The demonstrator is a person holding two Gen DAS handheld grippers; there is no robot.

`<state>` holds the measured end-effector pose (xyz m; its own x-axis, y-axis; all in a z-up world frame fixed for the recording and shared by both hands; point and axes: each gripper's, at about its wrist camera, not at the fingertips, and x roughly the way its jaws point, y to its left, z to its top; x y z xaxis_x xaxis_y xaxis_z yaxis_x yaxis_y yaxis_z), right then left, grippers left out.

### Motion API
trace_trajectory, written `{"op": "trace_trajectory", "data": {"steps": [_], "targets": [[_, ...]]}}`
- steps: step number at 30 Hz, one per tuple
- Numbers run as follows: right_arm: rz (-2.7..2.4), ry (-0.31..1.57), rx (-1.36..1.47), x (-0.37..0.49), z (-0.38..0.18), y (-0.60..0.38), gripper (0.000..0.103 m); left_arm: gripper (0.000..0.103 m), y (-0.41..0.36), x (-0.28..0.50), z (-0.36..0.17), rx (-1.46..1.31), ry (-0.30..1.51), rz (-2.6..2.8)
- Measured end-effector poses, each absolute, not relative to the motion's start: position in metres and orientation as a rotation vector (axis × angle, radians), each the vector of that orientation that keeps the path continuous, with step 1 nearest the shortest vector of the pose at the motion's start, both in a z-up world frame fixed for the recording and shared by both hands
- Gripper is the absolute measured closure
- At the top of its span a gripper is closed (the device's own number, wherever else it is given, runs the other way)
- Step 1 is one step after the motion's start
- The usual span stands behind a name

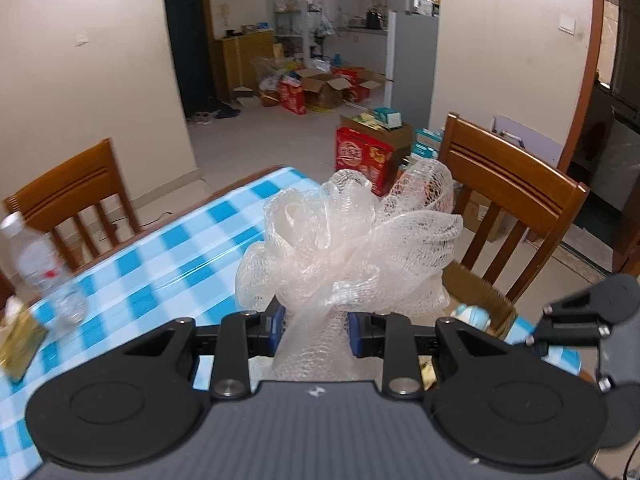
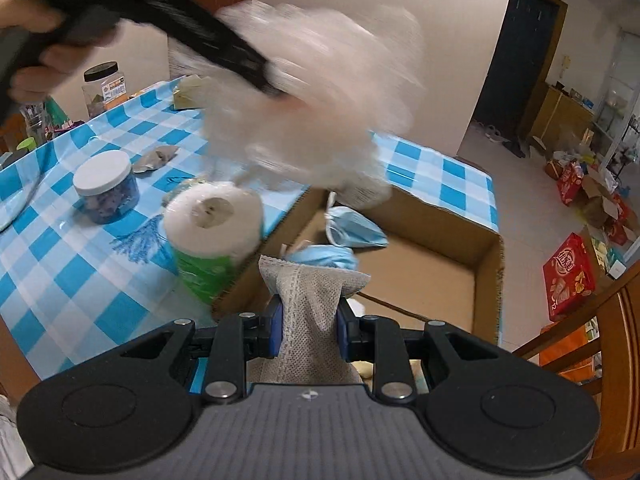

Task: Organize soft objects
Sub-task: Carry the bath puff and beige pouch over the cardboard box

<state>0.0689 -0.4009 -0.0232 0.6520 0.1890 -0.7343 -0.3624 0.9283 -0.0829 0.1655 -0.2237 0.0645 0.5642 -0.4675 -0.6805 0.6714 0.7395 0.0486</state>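
Holding a pale pink mesh bath pouf, the left hand-held gripper has its blue pads pinched narrow on the pouf's gathered neck; ruffles fan up and away from the pads, long axis roughly along the fingers. Right hand-held gripper is clamped on a grey woven cloth, which sticks up out of the pads with its folded top edge splayed sideways. Landmark: the cardboard box on the blue-checked surface. Cloth sits at the box's near wall; blue face masks lie inside it. From the right wrist view the pouf is above the box's far-left corner, heavily motion-blurred. Paper roll in green wrap stands just left of the box, a white-lidded jar further left. No label text readable; red cartons on the floor carry print too small to read.
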Motion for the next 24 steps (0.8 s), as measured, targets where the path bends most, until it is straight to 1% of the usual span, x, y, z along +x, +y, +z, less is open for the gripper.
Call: {"op": "trace_trajectory", "data": {"steps": [9, 10, 11, 13, 16, 17, 21, 24], "targets": [[0.297, 0.807, -0.211, 0.074, -0.03, -0.439, 0.073, 0.074, -0.326, 0.2, 0.027, 0.346, 0.731, -0.753], [0.291, 0.808, -0.209, 0.074, -0.031, -0.442, 0.073, 0.071, -0.333, 0.202, 0.023, 0.346, 0.737, -0.76], [0.285, 0.81, -0.205, 0.075, -0.031, -0.445, 0.073, 0.058, -0.341, 0.205, 0.018, 0.346, 0.741, -0.766], [0.277, 0.816, -0.195, 0.076, -0.034, -0.45, 0.073, 0.046, -0.356, 0.211, 0.011, 0.338, 0.741, -0.775], [0.267, 0.816, -0.194, 0.078, -0.036, -0.454, 0.073, 0.042, -0.372, 0.218, 0.0, 0.343, 0.732, -0.773], [0.266, 0.815, -0.193, 0.079, -0.037, -0.455, 0.073, 0.038, -0.375, 0.22, -0.002, 0.355, 0.727, -0.77], [0.268, 0.813, -0.192, 0.082, -0.038, -0.456, 0.073, 0.032, -0.378, 0.225, -0.007, 0.375, 0.741, -0.738], [0.276, 0.809, -0.204, 0.085, -0.038, -0.455, 0.073, 0.022, -0.368, 0.223, 0.001, 0.366, 0.734, -0.718]]}}
